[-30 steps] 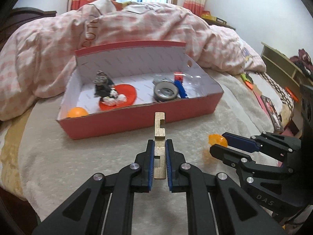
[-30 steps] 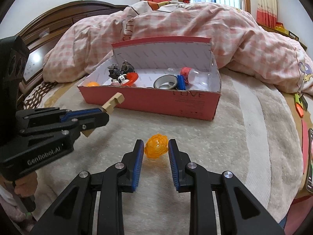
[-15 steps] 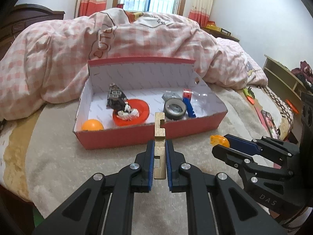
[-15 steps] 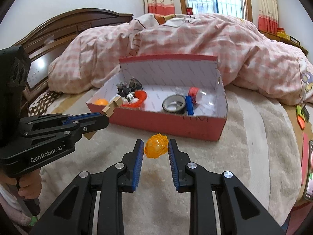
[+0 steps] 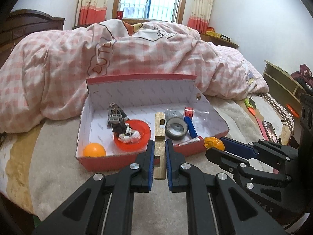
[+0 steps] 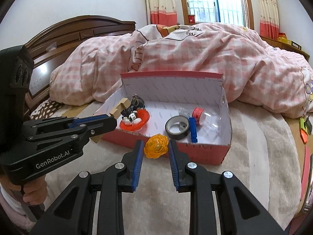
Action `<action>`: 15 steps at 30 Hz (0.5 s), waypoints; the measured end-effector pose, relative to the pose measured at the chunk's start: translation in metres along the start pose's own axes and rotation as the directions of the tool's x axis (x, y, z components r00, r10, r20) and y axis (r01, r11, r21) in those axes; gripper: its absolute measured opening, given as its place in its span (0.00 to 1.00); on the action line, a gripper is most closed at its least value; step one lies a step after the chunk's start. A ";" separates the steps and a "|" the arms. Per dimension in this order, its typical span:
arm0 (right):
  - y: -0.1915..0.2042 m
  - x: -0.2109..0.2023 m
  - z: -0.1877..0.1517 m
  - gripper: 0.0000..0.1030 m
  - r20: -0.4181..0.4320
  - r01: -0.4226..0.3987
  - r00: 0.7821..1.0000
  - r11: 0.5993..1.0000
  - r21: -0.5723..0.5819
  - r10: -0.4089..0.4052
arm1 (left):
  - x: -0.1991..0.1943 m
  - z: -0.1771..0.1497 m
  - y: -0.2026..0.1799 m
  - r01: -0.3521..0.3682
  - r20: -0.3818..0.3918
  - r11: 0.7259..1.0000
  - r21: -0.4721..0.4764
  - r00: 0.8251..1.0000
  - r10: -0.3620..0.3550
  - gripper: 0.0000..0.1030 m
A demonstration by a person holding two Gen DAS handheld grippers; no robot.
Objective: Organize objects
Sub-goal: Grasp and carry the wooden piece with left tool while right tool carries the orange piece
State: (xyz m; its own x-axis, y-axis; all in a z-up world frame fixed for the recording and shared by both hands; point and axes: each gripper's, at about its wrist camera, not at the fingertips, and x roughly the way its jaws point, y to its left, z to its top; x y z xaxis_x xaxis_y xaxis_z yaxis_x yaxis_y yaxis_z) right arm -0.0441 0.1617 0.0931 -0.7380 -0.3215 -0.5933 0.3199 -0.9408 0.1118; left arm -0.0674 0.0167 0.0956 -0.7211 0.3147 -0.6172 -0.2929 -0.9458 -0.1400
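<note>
Both grippers have risen and come closer to the box (image 5: pixel 137 161) over the last second: it sat well ahead of the fingers before, and now its near wall lies just beyond their tips, with the floor of the box open to view past them. The left gripper (image 5: pixel 158 152) has its fingers clamped together on a gold wooden block (image 5: pixel 159 130), which stands upright between the pads and sticks out beyond the tips, over the box's near wall as the left camera sees it. The right gripper (image 6: pixel 156 150) has its fingers closed on an orange toy (image 6: pixel 156 145), held at the tips just short of the same wall. Ahead of both pairs of fingers the box already holds an orange ball (image 5: pixel 94 150), a red dish (image 5: pixel 135 135) with a dark figure on it, a tape roll (image 5: pixel 176 129) and a blue piece (image 5: pixel 190 127). Judging from this, both things are lifted clear of the bed (image 5: pixel 49 166) and carried nearly to the drop; what seems left is to bring each pair of fingers over a free patch of the floor and let go.
</note>
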 end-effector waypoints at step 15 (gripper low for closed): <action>-0.012 0.025 0.020 0.26 0.015 0.004 1.000 1.000 0.003 -0.004 | 0.032 0.025 0.008 -0.020 0.003 1.000 -0.009 1.000 0.020 0.09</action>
State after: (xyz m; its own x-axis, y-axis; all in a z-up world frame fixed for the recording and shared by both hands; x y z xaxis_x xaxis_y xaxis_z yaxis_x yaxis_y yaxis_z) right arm -0.0782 0.1633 0.0934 -0.7484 -0.3191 -0.5814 0.3153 -0.9424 0.1114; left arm -0.1084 0.0212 0.0947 -0.7284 0.2960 -0.6179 -0.2728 -0.9526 -0.1346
